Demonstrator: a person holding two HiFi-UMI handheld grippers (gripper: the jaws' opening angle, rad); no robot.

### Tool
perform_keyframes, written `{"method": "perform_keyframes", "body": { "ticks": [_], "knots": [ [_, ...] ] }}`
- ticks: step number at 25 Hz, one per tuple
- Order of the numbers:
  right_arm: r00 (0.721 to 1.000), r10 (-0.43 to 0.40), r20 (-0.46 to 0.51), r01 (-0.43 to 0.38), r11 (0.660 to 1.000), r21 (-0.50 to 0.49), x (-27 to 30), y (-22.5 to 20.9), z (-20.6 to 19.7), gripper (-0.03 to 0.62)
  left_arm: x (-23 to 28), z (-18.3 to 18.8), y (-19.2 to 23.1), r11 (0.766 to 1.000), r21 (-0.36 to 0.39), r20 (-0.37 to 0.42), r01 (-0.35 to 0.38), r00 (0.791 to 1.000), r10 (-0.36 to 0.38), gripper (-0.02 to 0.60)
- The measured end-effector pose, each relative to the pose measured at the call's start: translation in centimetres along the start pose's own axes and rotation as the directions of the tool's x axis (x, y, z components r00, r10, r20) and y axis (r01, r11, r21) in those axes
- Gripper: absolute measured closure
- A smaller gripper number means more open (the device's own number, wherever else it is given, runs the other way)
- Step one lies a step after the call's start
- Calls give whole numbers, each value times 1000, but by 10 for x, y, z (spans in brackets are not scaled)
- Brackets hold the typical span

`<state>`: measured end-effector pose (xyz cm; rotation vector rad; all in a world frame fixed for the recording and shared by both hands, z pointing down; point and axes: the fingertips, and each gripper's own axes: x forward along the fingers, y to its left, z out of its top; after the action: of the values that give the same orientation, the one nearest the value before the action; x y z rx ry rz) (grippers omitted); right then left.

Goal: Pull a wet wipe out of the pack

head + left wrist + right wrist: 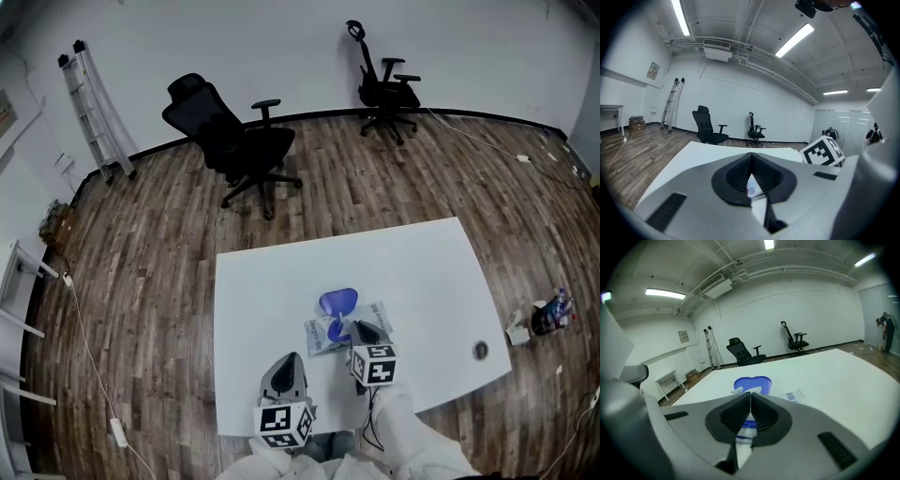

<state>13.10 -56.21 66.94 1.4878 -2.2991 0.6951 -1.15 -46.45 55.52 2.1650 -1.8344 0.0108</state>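
your right tongs point(751, 394) are clenched at the open wipe pack point(321, 336) on the desk point(431, 272), nothing seen between them. left tongs point(751, 156) clenched, beside it. unpinned, the pack could lift when you pull.

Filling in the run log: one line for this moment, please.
left claw: shut, empty, apart from pack | right claw: shut, over pack | lid: open | wipe: none seen out

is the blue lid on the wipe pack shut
No, in the right gripper view the blue lid stands flipped up at the far end of the wipe pack.
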Motion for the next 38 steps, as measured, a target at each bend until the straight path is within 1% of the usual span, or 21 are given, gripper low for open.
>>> {"method": "perform_keyframes", "body": {
  "ticks": [12, 23, 30, 38],
  "knots": [
    [999, 5, 48, -4, 1000, -19, -18, 9, 17, 582, -13, 4, -3, 1000, -16, 27, 5, 1000, -4, 583],
    [997, 12, 82, -7, 998, -61, -34, 18, 29, 582, -26, 5, -5, 1000, -22, 52, 15, 999, -13, 583],
    [993, 17, 117, -8, 997, -83, -44, 22, 47, 582, -31, 12, -9, 999, -21, 69, 25, 997, -24, 583],
    [989, 21, 149, -6, 995, -99, -57, 26, 59, 582, -37, 12, -10, 999, -21, 82, 34, 996, -32, 583]
  ]
}}
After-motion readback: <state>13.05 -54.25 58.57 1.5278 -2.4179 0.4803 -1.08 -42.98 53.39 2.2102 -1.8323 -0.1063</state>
